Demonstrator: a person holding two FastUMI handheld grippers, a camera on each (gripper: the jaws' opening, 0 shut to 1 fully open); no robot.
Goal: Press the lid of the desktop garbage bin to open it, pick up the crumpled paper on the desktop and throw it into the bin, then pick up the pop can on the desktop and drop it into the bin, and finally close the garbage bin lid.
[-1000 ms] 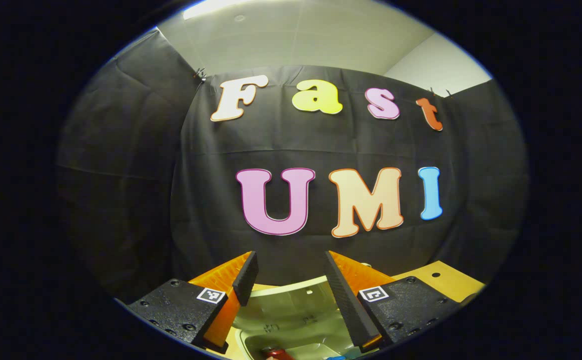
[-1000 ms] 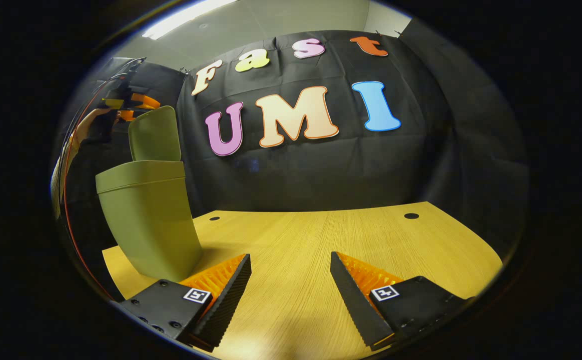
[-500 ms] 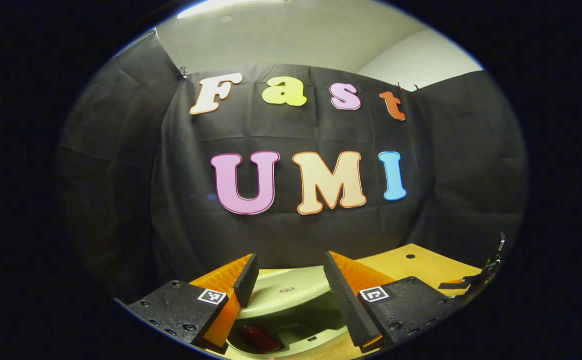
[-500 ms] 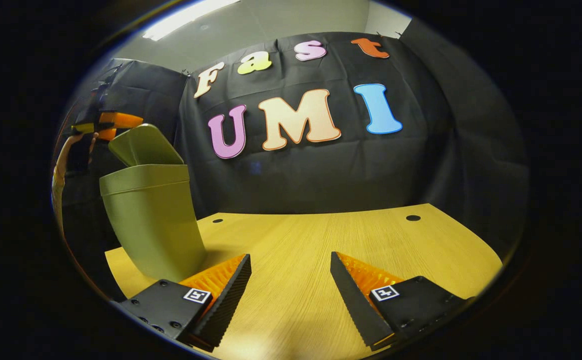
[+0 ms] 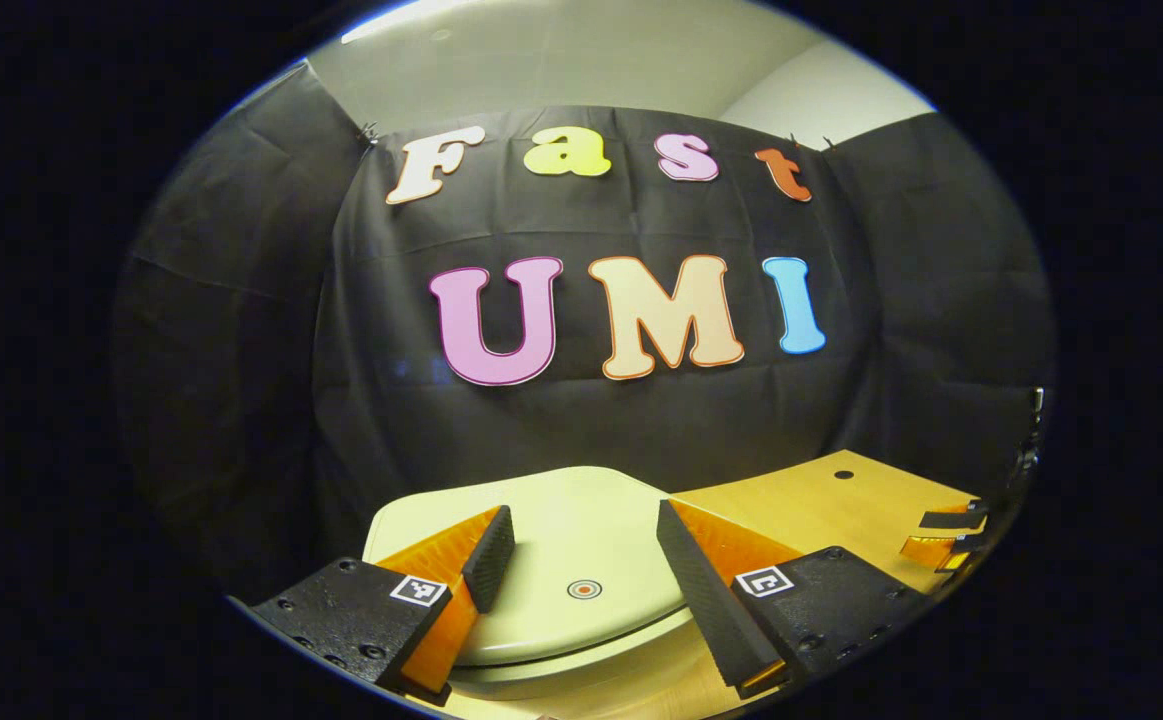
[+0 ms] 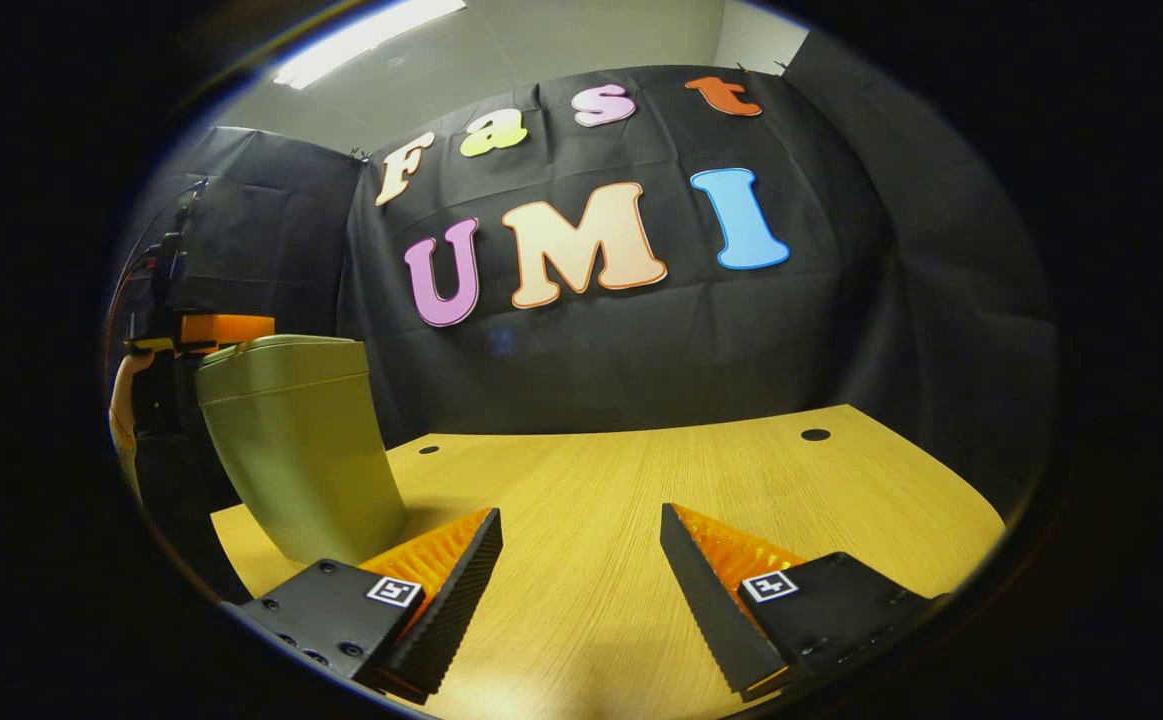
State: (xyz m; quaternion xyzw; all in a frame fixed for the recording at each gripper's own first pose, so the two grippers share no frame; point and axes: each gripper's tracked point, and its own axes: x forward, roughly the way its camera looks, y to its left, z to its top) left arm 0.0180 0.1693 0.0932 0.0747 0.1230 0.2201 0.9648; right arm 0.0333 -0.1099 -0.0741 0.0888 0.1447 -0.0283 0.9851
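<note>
writing: nothing legible on the bin, just a small ring mark (image 5: 584, 589) on the lid | left tool (image 5: 581, 545) spread wide, empty, right over the lid (image 5: 561, 520) | right tool (image 6: 581, 545) wide open, empty, low over the counter (image 6: 641, 480) | green bin (image 6: 291, 440) at 9 o'clock in the right gripper view, lid down

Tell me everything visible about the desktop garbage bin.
The garbage bin is pale green, smooth, plastic-looking, tapering toward its base, standing upright on the wooden desktop near its left edge. Its lid lies down, rounded, with a small ring mark at its front. The left tool hovers open over the lid; contact cannot be told.
</note>
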